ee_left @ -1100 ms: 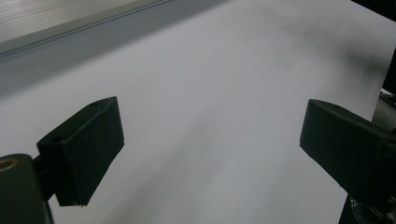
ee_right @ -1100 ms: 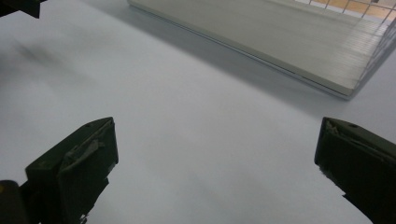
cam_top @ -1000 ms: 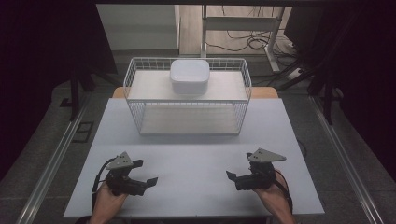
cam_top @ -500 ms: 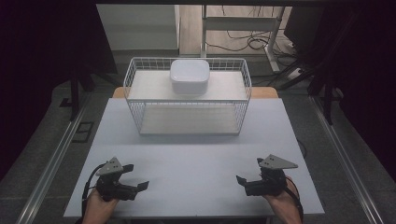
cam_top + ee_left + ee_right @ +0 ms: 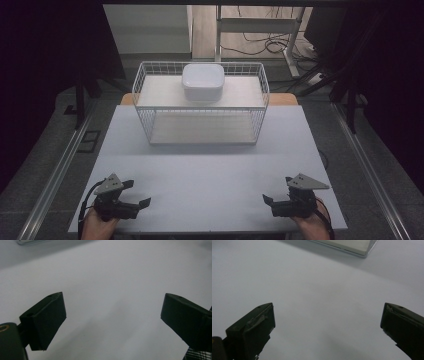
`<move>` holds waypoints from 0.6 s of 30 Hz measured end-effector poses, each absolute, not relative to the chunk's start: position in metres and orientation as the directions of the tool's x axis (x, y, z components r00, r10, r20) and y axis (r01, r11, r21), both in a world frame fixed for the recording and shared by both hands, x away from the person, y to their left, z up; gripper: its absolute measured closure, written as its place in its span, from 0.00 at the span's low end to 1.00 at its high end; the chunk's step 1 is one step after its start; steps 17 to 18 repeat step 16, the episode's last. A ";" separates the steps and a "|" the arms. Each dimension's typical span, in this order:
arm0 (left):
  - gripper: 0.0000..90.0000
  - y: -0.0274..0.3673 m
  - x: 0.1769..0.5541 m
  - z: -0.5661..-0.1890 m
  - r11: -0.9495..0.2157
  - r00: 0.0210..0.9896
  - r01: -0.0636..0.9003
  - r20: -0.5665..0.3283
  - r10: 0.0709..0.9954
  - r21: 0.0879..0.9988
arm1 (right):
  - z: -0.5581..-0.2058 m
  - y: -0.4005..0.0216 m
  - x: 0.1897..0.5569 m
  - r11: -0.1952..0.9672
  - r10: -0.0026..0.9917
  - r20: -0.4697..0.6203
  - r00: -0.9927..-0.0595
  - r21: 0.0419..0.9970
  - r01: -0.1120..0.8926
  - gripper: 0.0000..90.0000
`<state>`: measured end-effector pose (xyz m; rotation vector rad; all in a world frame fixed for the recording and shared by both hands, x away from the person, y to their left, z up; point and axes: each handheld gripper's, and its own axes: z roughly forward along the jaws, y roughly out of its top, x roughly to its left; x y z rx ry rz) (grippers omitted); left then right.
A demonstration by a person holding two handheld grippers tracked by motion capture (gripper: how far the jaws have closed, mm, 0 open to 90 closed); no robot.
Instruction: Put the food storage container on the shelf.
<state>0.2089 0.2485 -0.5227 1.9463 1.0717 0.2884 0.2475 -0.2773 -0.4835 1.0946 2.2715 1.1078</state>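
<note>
White table (image 5: 210, 170) under wire basket (image 5: 200, 125), dark room

White table (image 5: 210, 165) w/ wire basket (image 5: 200, 107) at far edge.

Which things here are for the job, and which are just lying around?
Probably for the job:
left gripper, open, at the table's near edge
right gripper, open, at the near edge
white lidded box on the wire rack

Just around:
white table
cables on the floor
desk frame behind
</note>
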 end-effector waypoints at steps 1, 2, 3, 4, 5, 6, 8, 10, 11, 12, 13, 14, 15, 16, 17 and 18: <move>0.06 0.249 0.209 -0.523 -0.253 0.601 0.574 -0.191 0.776 0.779 | -0.485 -0.279 0.247 0.385 0.786 -0.003 -0.618 0.786 0.485 0.00; 0.06 0.249 0.209 -0.525 -0.255 0.598 0.577 -0.188 0.779 0.776 | -0.486 -0.280 0.246 0.384 0.788 -0.001 -0.616 0.783 0.490 0.00; 0.06 0.250 0.209 -0.526 -0.258 0.596 0.581 -0.187 0.781 0.772 | -0.488 -0.281 0.245 0.385 0.790 0.000 -0.614 0.778 0.496 0.00; 0.06 0.250 0.209 -0.527 -0.258 0.594 0.587 -0.190 0.782 0.768 | -0.490 -0.282 0.245 0.388 0.791 -0.001 -0.612 0.774 0.500 0.00; 0.06 0.251 0.210 -0.527 -0.259 0.591 0.590 -0.190 0.784 0.765 | -0.492 -0.283 0.244 0.394 0.791 -0.005 -0.611 0.768 0.504 0.00; 0.06 0.251 0.210 -0.529 -0.261 0.588 0.596 -0.191 0.786 0.760 | -0.493 -0.283 0.244 0.398 0.792 -0.008 -0.610 0.765 0.506 0.00; 0.06 0.251 0.211 -0.531 -0.265 0.584 0.609 -0.197 0.787 0.748 | -0.496 -0.284 0.243 0.409 0.793 -0.014 -0.609 0.754 0.515 0.00; 0.06 0.251 0.212 -0.532 -0.265 0.580 0.618 -0.202 0.789 0.740 | -0.500 -0.285 0.243 0.418 0.793 -0.016 -0.609 0.741 0.525 0.00; 0.06 0.251 0.212 -0.532 -0.263 0.579 0.620 -0.205 0.789 0.740 | -0.502 -0.285 0.243 0.422 0.794 -0.014 -0.608 0.732 0.535 0.00; 0.06 0.251 0.212 -0.532 -0.262 0.579 0.620 -0.206 0.789 0.739 | -0.504 -0.285 0.243 0.429 0.794 -0.015 -0.607 0.721 0.543 0.00; 0.06 0.251 0.212 -0.533 -0.261 0.578 0.622 -0.208 0.789 0.739 | -0.505 -0.285 0.243 0.433 0.794 -0.017 -0.608 0.717 0.546 0.00; 0.06 0.252 0.212 -0.533 -0.260 0.579 0.621 -0.210 0.787 0.739 | -0.505 -0.285 0.243 0.437 0.793 -0.019 -0.609 0.714 0.547 0.00; 0.06 0.252 0.213 -0.533 -0.257 0.578 0.623 -0.213 0.788 0.739 | -0.506 -0.285 0.243 0.440 0.791 -0.019 -0.612 0.712 0.547 0.00; 0.06 0.252 0.213 -0.533 -0.257 0.576 0.626 -0.215 0.789 0.736 | -0.506 -0.285 0.243 0.443 0.790 -0.020 -0.613 0.711 0.547 0.00; 0.06 0.252 0.213 -0.533 -0.257 0.576 0.626 -0.215 0.789 0.736 | -0.506 -0.285 0.243 0.443 0.790 -0.020 -0.613 0.711 0.547 0.00; 0.06 0.252 0.213 -0.533 -0.257 0.576 0.626 -0.215 0.789 0.736 | -0.506 -0.285 0.243 0.443 0.790 -0.020 -0.613 0.711 0.547 0.00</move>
